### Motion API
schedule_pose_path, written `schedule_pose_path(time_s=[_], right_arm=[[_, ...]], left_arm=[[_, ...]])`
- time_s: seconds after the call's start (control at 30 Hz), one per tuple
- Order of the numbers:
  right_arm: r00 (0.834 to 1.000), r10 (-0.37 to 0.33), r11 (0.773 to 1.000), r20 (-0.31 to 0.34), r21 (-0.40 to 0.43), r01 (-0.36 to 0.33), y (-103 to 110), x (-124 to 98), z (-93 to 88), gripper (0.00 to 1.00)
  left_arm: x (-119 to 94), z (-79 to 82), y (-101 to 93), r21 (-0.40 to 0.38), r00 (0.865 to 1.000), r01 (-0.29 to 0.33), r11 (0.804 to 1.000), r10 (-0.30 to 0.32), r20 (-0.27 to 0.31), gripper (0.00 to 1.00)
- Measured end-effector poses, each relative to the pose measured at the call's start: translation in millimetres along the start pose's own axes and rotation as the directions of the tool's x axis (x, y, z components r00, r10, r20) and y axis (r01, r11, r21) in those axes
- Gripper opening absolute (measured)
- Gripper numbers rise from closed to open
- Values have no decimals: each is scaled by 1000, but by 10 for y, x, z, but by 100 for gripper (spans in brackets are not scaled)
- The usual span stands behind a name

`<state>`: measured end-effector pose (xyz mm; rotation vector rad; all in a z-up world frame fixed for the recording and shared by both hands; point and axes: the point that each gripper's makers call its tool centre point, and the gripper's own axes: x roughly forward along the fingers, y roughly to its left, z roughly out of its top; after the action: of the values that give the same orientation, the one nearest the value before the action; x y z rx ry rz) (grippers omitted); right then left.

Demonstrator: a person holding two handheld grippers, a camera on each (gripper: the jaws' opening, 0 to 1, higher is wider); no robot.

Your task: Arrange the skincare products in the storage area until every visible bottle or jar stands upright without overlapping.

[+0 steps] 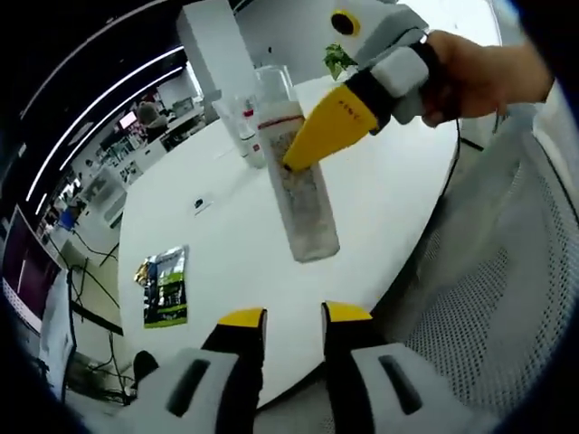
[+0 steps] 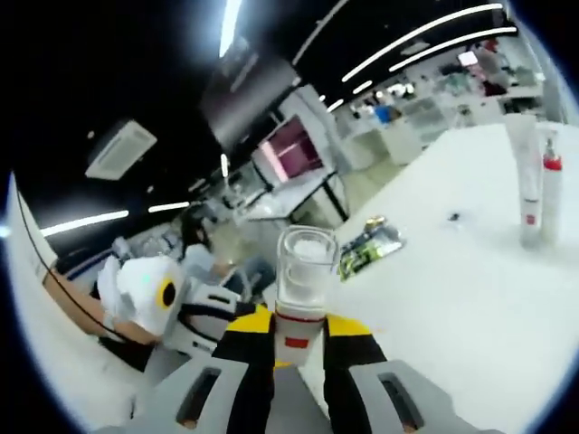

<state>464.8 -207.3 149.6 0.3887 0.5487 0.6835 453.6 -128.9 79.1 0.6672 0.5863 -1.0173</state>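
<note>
Over the round white table point(image 1: 380, 199) in an open office, the right gripper point(image 2: 298, 336) clamps a clear bottle point(image 2: 304, 280) held aloft; the left gripper point(image 1: 294, 321) hangs empty, jaws parted, below it.

- My left gripper point(image 1: 294, 318) hangs open over the white table point(image 1: 389, 190).
- My right gripper point(image 1: 303, 154) clamps the clear bottle point(image 1: 303, 194), tilted above the table.
- Green packet point(image 1: 166, 286) lies nearby.

I saw the bottle point(image 1: 303, 181) held above the tabletop point(image 1: 226, 271), two tubes point(image 1: 246, 127) standing behind it and a packet point(image 1: 166, 286) lying to its left.
</note>
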Motion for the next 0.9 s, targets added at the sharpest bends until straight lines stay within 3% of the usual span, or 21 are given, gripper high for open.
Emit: schedule_pose_path(time_s=[0.2, 0.3, 0.53, 0.6, 0.67, 0.9], right_arm=[[995, -92, 995, 28, -28, 93, -315, -187, 128, 14], [991, -133, 989, 22, -57, 134, -433, -250, 108, 14], [975, -221, 970, 12, -100, 221, -707, -343, 71, 14], [972, -236, 966, 20, -102, 237, -773, -366, 89, 14], [957, -288, 948, 14, -136, 287, -921, -427, 87, 14], [923, -385, 914, 25, -130, 385, -1339, -556, 96, 14]], left_arm=[[71, -17, -86, 35, 1000, 2, 999, -2, -14, 19], [99, -126, -127, 80, 998, 5, 997, 1, -64, 18], [135, -232, -170, 139, 993, 22, 990, -5, -120, 17], [122, -222, -130, 156, 993, 6, 988, 13, -117, 12], [127, -219, -130, 143, 994, 7, 990, 9, -112, 12], [147, -272, -193, 154, 990, 45, 987, -23, -141, 14]])
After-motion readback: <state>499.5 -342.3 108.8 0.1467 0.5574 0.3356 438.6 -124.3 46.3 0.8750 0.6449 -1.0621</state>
